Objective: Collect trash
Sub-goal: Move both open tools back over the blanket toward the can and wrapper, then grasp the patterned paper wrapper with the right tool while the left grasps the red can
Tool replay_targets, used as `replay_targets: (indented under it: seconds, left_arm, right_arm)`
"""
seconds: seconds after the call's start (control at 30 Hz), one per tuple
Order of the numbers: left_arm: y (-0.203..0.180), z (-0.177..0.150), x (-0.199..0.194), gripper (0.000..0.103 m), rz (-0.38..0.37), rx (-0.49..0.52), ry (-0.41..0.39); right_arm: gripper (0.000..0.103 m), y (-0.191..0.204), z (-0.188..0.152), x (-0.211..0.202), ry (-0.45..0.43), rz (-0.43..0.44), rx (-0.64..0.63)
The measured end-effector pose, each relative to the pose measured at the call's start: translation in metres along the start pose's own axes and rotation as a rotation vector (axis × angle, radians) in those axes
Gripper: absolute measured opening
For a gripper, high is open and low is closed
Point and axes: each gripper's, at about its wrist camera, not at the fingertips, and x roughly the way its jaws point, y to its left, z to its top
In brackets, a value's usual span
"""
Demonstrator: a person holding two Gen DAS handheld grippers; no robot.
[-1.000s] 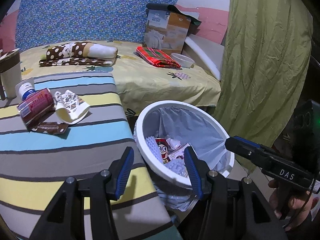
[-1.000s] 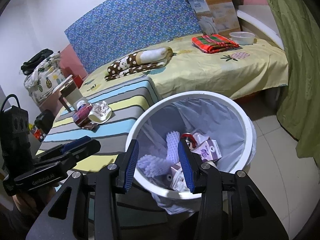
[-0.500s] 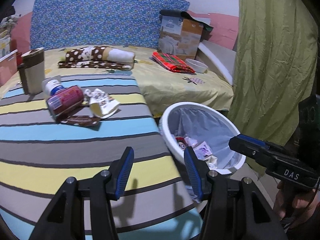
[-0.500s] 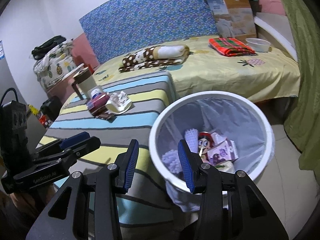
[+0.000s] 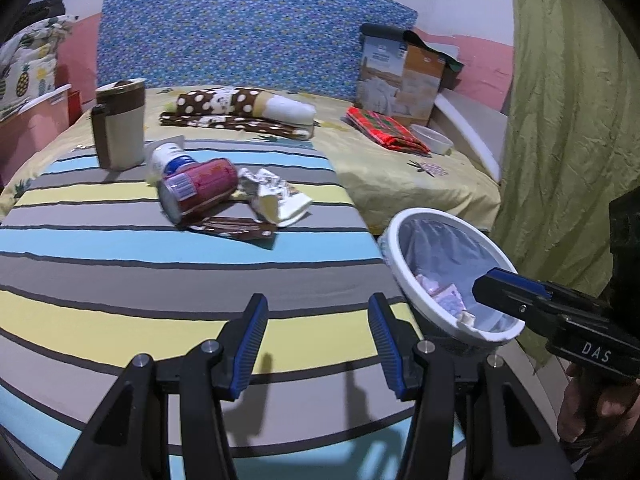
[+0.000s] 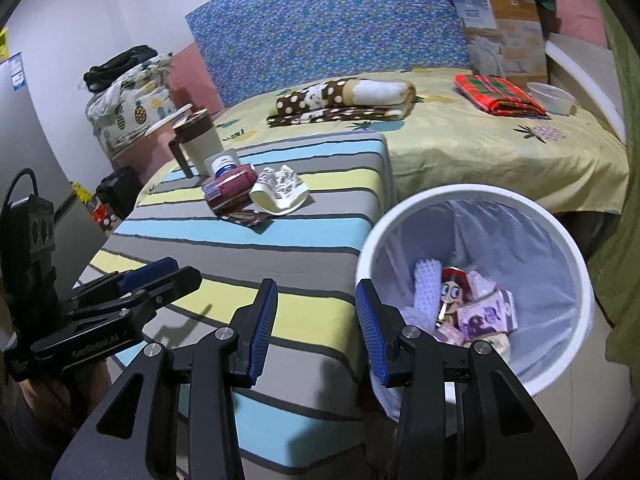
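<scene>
The left gripper (image 5: 316, 344) is hovering released and empty over the striped table cloth (image 5: 120, 264). The right gripper (image 6: 316, 328) is also spread apart with nothing between its fingers, near the rim of the white trash bin (image 6: 576, 264).

The remaining trash is lying in one heap ahead of the left gripper, a little to its left: a red can (image 5: 200, 192) on its side, long axis running from near-left to far-right, touching a crumpled white wrapper (image 5: 276, 196), with a brown wrapper (image 5: 236, 230) under their near edge. The left gripper seems nearer to the heap; the bin is beside the table on the right.

Readable writing: "DAS" on the right gripper's body. The can label and the cardboard box (image 5: 400, 76) print are too blurred.
</scene>
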Motion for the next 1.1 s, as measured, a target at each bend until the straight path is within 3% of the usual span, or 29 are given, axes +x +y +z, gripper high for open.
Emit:
replay_targets:
  seconds: [0.57,1.1]
  left_arm:
    - [0.059,0.019,0.006,0.054,0.088,-0.067,-0.016]
    - [0.100,0.049,0.040,0.054,0.124,-0.036,0.000]
  right_arm:
    - [0.043,0.034,0.026,0.040,0.024,0.037,-0.079]
    - [0.043,0.055,0.054,0.095,0.064,0.028,-0.131]
